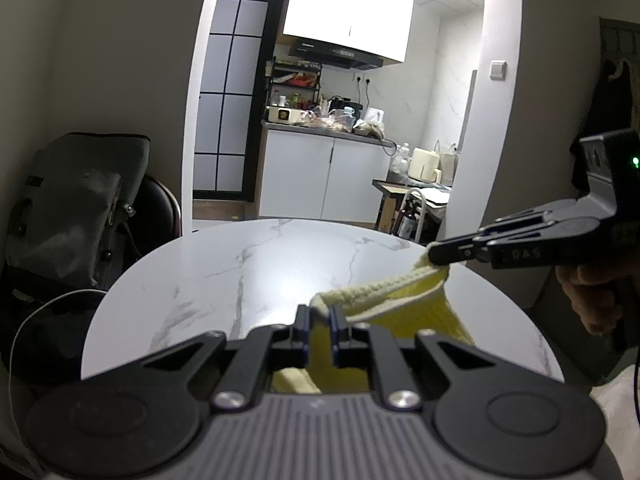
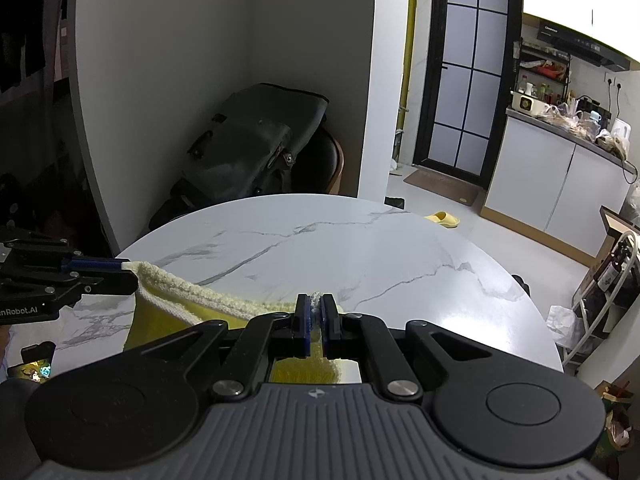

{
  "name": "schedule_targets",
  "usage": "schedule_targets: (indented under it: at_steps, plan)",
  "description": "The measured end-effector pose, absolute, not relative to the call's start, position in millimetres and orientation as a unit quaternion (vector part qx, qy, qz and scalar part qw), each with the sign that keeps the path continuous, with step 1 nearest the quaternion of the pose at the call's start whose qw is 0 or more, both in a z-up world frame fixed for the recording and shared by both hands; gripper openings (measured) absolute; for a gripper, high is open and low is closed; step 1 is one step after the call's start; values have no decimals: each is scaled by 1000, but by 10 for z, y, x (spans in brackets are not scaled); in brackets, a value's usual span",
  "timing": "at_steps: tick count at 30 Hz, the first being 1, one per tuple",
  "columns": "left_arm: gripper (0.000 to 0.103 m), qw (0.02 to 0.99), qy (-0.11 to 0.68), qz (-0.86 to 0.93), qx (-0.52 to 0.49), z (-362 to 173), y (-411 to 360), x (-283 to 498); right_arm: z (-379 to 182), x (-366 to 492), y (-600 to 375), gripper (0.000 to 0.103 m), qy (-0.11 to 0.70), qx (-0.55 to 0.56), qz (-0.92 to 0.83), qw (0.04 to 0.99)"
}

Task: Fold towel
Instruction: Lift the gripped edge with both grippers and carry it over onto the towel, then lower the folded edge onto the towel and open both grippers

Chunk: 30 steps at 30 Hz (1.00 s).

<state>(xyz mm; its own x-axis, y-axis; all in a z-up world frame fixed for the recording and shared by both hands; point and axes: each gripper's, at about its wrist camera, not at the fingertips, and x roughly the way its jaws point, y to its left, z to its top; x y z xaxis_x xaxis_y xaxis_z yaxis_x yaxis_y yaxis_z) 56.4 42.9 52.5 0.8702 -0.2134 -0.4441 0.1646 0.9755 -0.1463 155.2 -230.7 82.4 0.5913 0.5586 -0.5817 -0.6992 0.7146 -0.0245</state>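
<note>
A yellow towel point(image 1: 404, 300) with a pale knitted hem hangs above the round marble table point(image 1: 248, 264), stretched between both grippers. My left gripper point(image 1: 320, 312) is shut on one top corner of the towel. My right gripper point(image 1: 434, 254) comes in from the right in the left wrist view, shut on the other corner. From the right wrist, my right gripper point(image 2: 316, 304) pinches the towel point(image 2: 176, 312) hem, and the left gripper point(image 2: 124, 268) holds the far corner at the left. The cloth sags down below the hem; its lower part is hidden behind the gripper bodies.
A dark bag on a chair point(image 2: 256, 148) stands beyond the table's far edge point(image 2: 280, 200). A kitchen counter with white cabinets point(image 1: 324, 176) lies through the archway. A wire rack point(image 2: 600, 300) stands to the table's right. A hand point(image 1: 588, 292) grips the right tool.
</note>
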Motion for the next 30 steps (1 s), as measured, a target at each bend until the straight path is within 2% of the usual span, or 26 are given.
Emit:
schedule_targets:
  at_steps: [30]
  plan:
    - [11, 949, 291, -92, -79, 136, 629, 1076, 384, 2145, -1983, 6, 324, -128, 349, 870]
